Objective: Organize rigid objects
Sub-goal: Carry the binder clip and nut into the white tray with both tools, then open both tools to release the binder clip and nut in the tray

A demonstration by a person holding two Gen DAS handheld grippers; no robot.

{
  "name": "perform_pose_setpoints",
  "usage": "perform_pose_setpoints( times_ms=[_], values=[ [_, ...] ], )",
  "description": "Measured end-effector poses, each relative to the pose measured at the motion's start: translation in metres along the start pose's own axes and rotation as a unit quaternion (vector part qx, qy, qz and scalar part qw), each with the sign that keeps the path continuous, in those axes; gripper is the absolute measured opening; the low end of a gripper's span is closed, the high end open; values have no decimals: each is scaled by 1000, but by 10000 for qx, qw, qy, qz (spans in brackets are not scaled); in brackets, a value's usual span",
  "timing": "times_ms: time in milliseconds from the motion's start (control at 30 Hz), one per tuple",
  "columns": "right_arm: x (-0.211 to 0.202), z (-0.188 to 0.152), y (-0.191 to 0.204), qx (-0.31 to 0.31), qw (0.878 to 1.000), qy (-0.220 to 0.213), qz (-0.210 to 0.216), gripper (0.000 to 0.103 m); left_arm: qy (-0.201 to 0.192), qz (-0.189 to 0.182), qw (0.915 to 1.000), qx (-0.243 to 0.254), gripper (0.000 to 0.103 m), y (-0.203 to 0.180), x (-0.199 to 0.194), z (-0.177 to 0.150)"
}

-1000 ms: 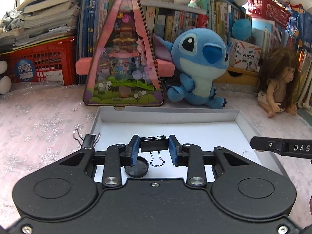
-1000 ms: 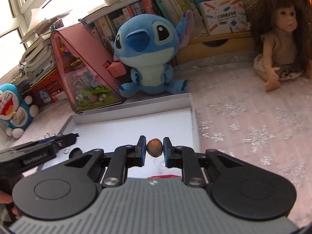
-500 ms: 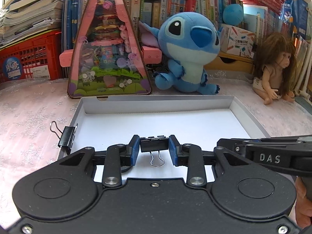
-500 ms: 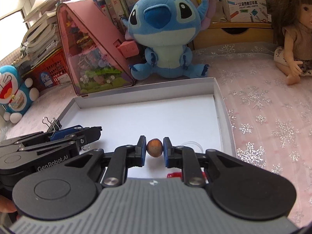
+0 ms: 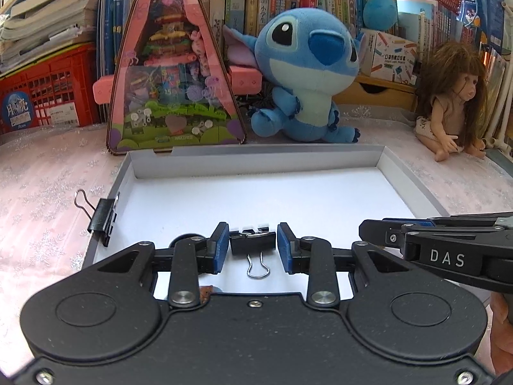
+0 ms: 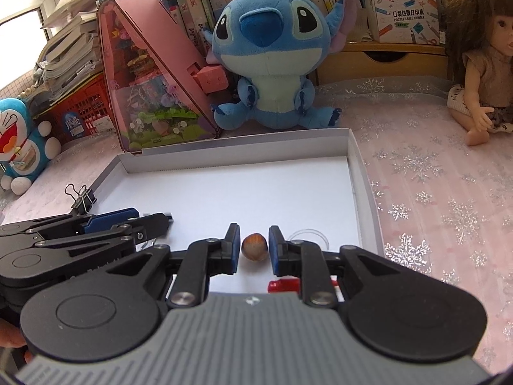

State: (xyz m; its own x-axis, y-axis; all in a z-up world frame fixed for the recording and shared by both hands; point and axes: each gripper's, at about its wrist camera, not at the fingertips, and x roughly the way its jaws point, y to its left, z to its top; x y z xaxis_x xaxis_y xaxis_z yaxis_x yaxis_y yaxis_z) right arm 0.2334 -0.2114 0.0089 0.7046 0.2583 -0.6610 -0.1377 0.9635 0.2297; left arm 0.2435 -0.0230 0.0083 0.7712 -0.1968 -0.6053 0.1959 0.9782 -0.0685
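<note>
My left gripper (image 5: 253, 239) is shut on a black binder clip (image 5: 253, 245), held low over the near part of the white shallow box (image 5: 256, 160); the clip's wire handle hangs toward me. My right gripper (image 6: 254, 235) is over the box's near right part and its jaws are opening. A brown hazelnut (image 6: 255, 247) sits between the blue pads with a thin gap on its left side. A second binder clip (image 5: 102, 221) is clamped on the box's left wall. The grippers are side by side, left gripper (image 6: 154, 223) close to the right one.
A black round piece (image 5: 186, 239), a clear ring (image 6: 307, 235) and a red item (image 6: 282, 285) lie near the box's front. Behind the box stand a pink triangular case (image 5: 174, 89), a blue plush (image 5: 304, 73) and a doll (image 5: 452, 102); books and a red crate (image 5: 48, 93) line the back.
The right gripper's pads have parted a little and the hazelnut sits slightly lower between them. The right gripper has come further in beside the left one. The left keeps its grip on the clip.
</note>
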Motion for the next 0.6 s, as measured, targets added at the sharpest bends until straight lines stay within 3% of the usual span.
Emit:
perform_pose_setpoints(
  times_ms=[67,133,200,267,433,600],
  values=[
    [-4,0,0,-8,10000,-63,-1,28,-45,-23,10000,-7,33,0,-4,1],
    [-9,1,0,-6,9999,-113,11,36,-89,-54,9999,-23,43,0,-9,2],
    [-15,1,0,-18,9998,-190,12,45,-150,-47,9999,-6,45,-1,-15,4],
    [-22,1,0,-71,9996,-268,-14,48,-170,-24,9999,5,50,-1,-21,4],
    [-39,-2,2,-304,9983,-467,-171,65,-238,7,9997,-16,72,1,-37,2],
    [-56,-9,2,-441,9968,-591,-292,77,-258,-3,9997,-47,77,5,-54,-4]
  ],
)
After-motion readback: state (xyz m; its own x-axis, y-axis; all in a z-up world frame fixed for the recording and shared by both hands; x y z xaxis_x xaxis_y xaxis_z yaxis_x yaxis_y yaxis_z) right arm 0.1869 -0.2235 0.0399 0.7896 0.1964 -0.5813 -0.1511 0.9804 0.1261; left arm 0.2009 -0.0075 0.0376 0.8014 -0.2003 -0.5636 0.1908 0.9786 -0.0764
